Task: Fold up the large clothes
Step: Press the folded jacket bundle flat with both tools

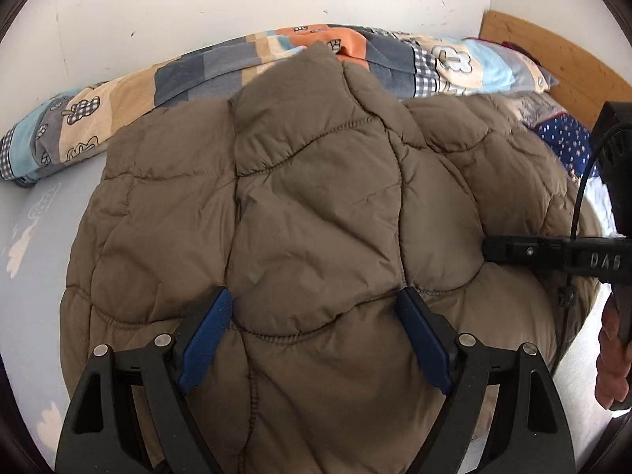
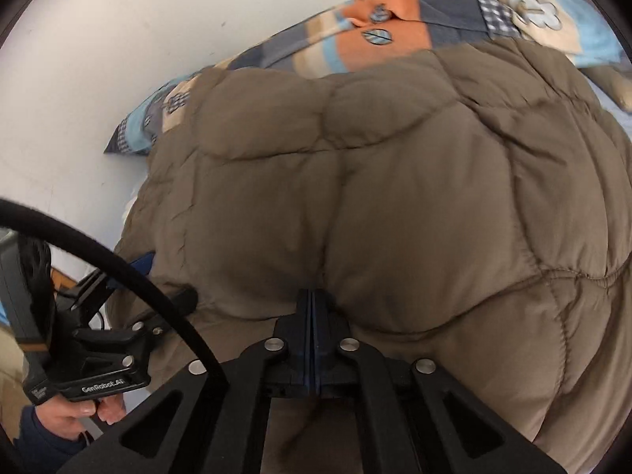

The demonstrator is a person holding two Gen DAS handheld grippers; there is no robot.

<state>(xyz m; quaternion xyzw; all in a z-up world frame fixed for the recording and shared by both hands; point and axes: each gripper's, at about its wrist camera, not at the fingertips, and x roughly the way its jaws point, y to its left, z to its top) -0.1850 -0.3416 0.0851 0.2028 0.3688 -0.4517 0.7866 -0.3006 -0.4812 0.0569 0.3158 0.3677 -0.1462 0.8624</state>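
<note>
Your big brown puffy coat (image 1: 316,205) lies on the bed (image 1: 35,237), right under and ahead of both of your grippers. It fills most of what each camera sees. It looks like a thick, rounded bundle, so some folding seems to be done already. I cannot tell how many folds there are, because the sleeves and the front of the coat are hidden.

Your left gripper (image 1: 316,316) stands wide. Its two blue pads (image 1: 205,339) sit on either side of a puffy hump of the coat. They look like they rest on the cloth but do not pinch it yet.

Your right gripper (image 2: 312,308) is squeezed fully together. Its tips press into a dent in the coat just in front of it. I cannot tell whether any cloth is caught between them. From the left camera, it comes in from the right side and pokes the coat's edge (image 1: 493,251).

Past the coat, far from both grippers, a patchwork quilt (image 1: 118,118) is bunched along the wall.

What is left, I think: grab the coat well, make the last fold, and pat the bundle flat. It is so puffy that it may spring open again.
</note>
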